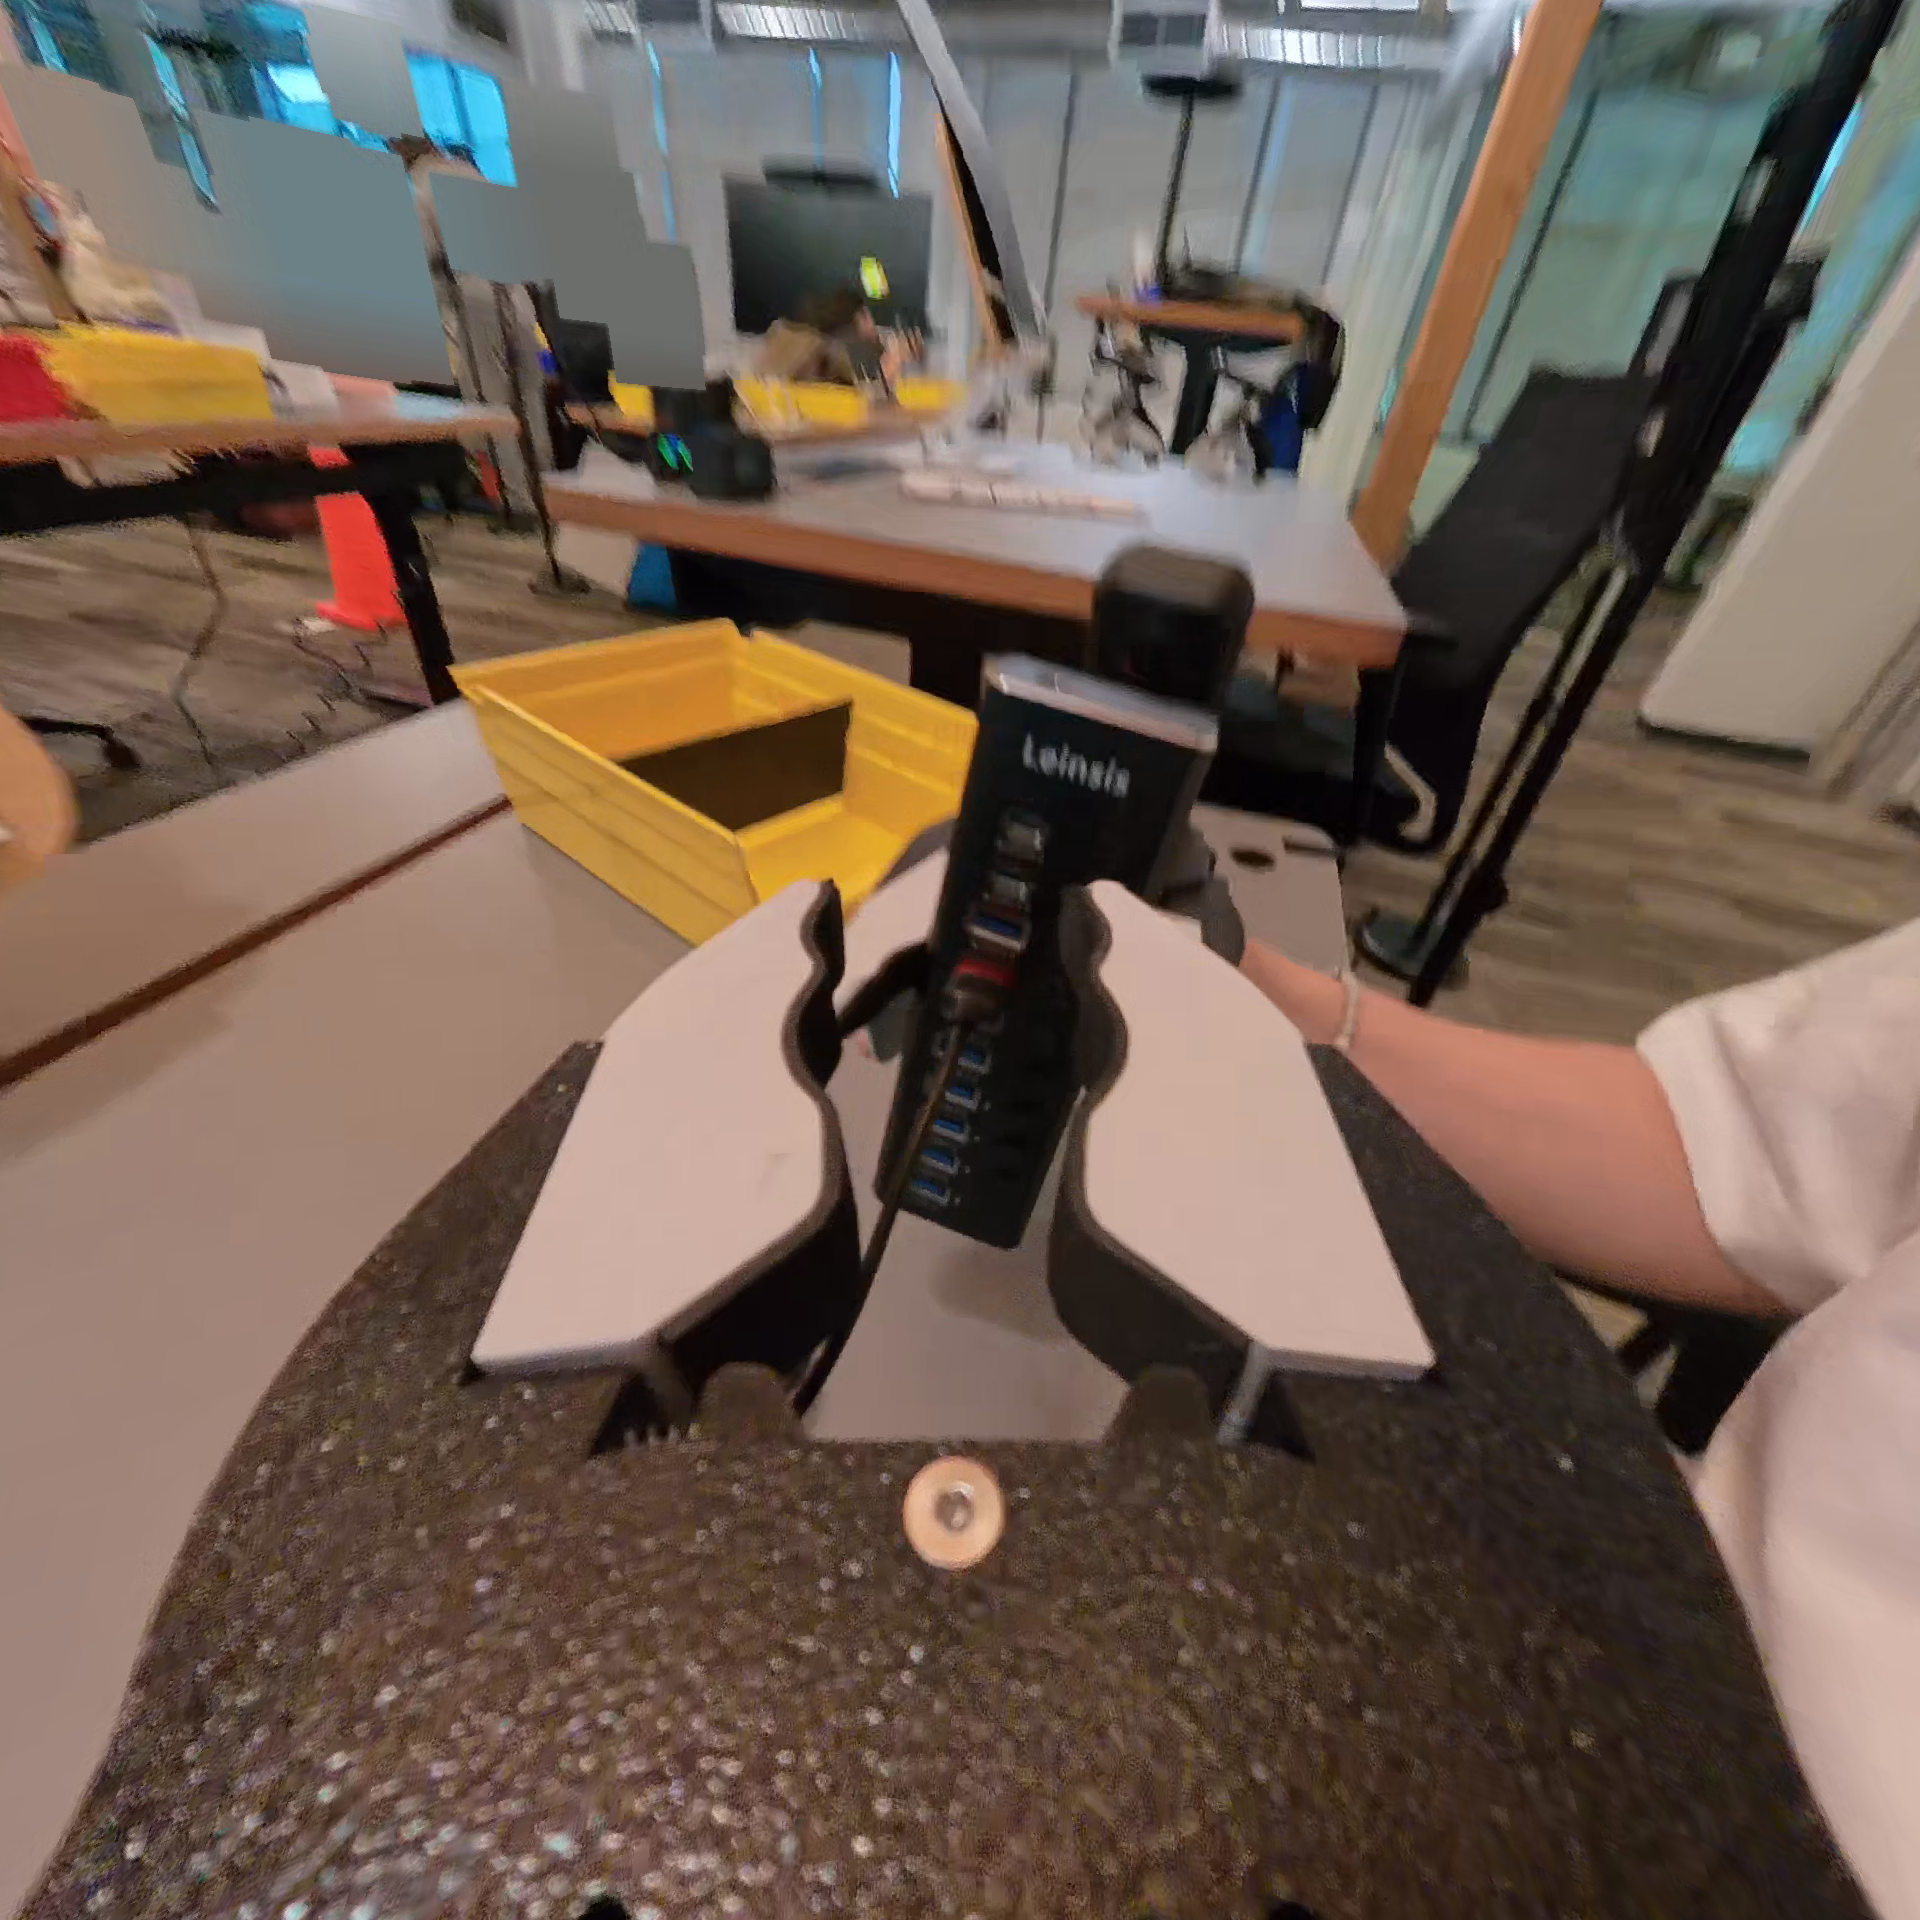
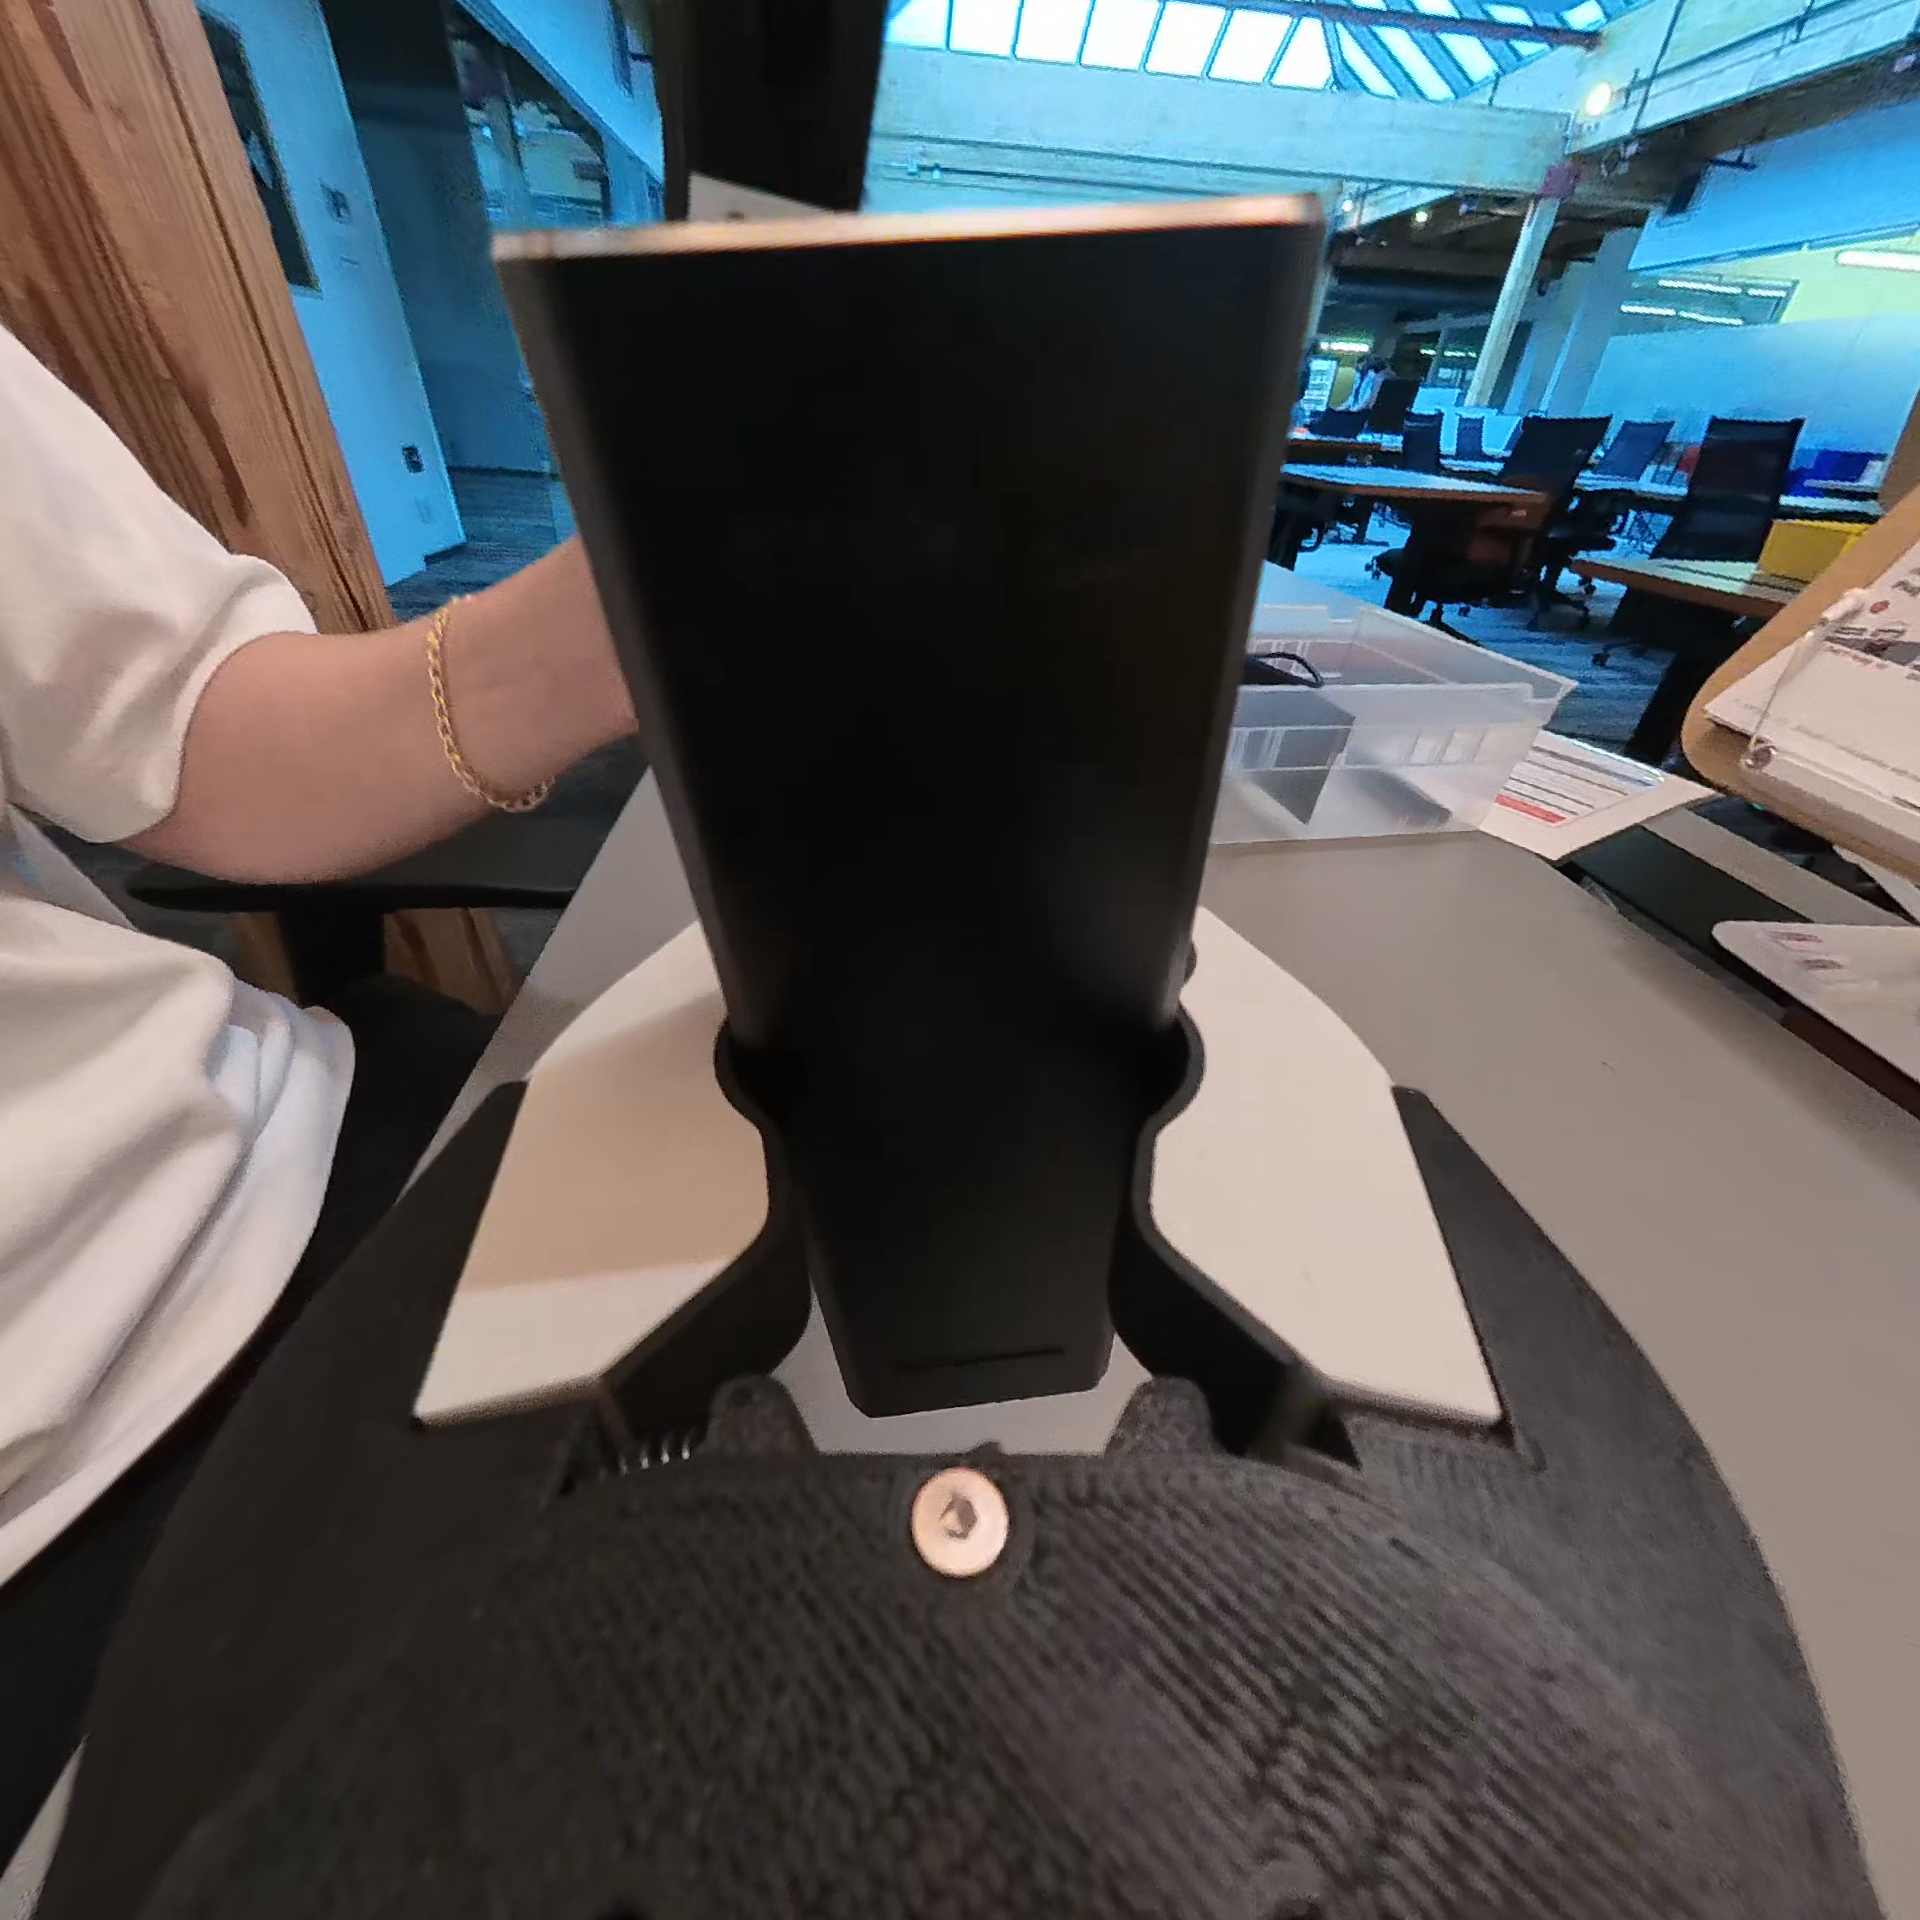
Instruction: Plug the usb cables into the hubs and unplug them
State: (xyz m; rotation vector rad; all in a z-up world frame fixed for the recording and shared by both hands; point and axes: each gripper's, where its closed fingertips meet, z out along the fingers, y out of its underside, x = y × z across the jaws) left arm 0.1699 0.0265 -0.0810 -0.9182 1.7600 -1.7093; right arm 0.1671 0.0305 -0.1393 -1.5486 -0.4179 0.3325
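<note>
On the far left of the left wrist view, the grey table (image 1: pixel 260 1039) runs back to a yellow bin (image 1: pixel 665 779) with a black divider inside, standing just beyond the gripper. To the right of it, the black USB hub (image 1: pixel 1023 966) stands almost upright above the table, its long axis running near-to-far and upward, the top leaning slightly right. Its port face looks toward the camera: a column of sockets, some blue and one red, with a line of white lettering across the upper end, which I leave unread. A black USB cable (image 1: pixel 914 1164) is plugged into a socket just below the red one and drops down toward the near side, passing between the left gripper (image 1: pixel 961 987) fingers. Those fingers are spread, one on each side of the hub, and I cannot tell whether either touches it. Behind the hub the dark body of the other gripper shows, with a person's forearm (image 1: pixel 1507 1132) and white sleeve at the right.

In the right wrist view, a braceleted arm is at the left; the hub's plain black back fills the centre, its long axis rising away from the camera. The right gripper (image 2: pixel 961 1049) is pinching the hub near its lower end. Farther right sit a clear plastic tray (image 2: pixel 1392 717) and printed sheets (image 2: pixel 1590 790).
</note>
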